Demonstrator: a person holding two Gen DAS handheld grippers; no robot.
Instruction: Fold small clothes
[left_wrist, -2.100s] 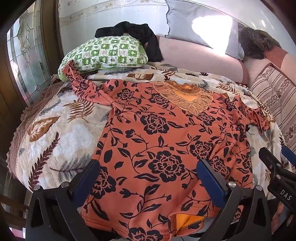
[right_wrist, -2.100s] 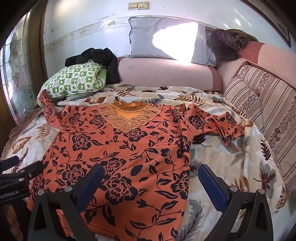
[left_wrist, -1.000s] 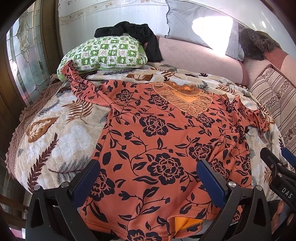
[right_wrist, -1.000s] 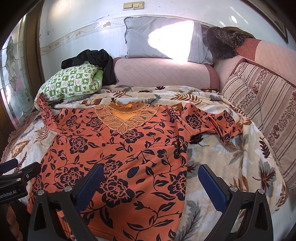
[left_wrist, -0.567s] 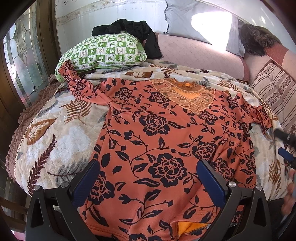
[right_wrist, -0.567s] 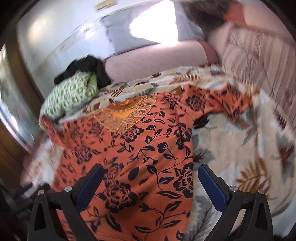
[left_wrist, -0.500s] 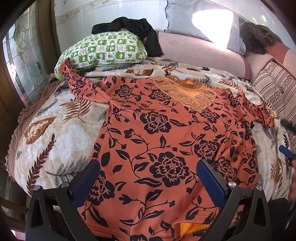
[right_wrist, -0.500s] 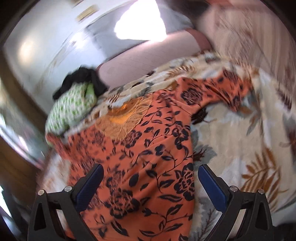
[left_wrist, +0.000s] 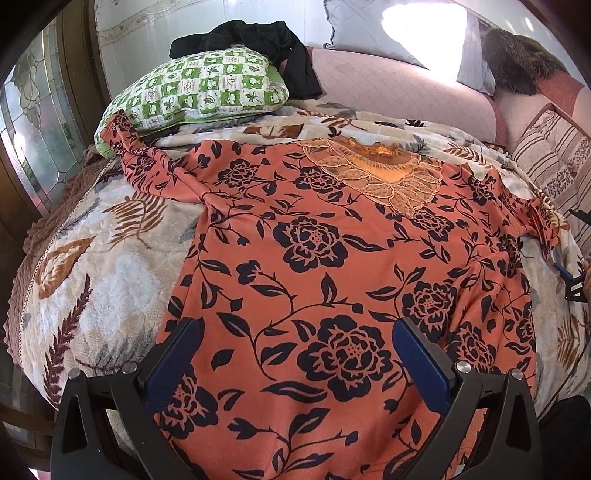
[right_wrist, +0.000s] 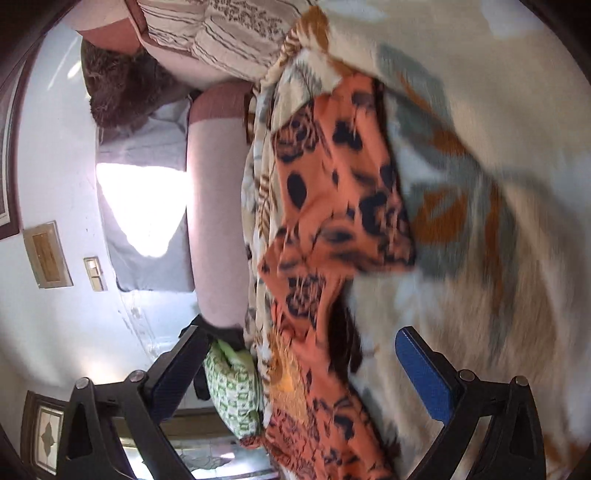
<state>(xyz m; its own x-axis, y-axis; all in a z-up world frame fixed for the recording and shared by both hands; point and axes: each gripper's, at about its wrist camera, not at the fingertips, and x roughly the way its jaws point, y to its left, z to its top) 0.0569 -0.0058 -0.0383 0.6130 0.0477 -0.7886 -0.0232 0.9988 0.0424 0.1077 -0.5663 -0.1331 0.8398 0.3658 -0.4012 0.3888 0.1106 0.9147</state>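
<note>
Right gripper (right_wrist: 303, 373) has rolled about a quarter turn and swung out to the shirt's right sleeve since half a second ago; its view is now sideways and motion-blurred, with the sleeve (right_wrist: 343, 177) filling the upper centre of the frame. Left gripper (left_wrist: 295, 358) has barely shifted, low centre of its frame, hovering over the shirt's lower body. Jaws on both stand wide apart, nothing between them. Shirt (left_wrist: 332, 266) lies flat, face up, spread across the blanket (left_wrist: 92, 280) in the middle of the left view, neckline toward the top, hem at the bottom edge. Progress, as I judge it: zero folds made, both sleeves out, left one trailing up to the green pillow (left_wrist: 199, 88) at upper left, right one bunched at the right edge. Everything is left to do: sleeves in, sides in, then hem to collar. Right side looks like the first grab. Fabric is thin and drapey, orange with dark floral print, and a stiffer lace panel (left_wrist: 384, 177) at the neck. Blanket is plush fleece with a leaf print, likely grippy, so the shirt may drag rather than slide. A black garment (left_wrist: 258, 37) sits on the pillow, untouched.
</note>
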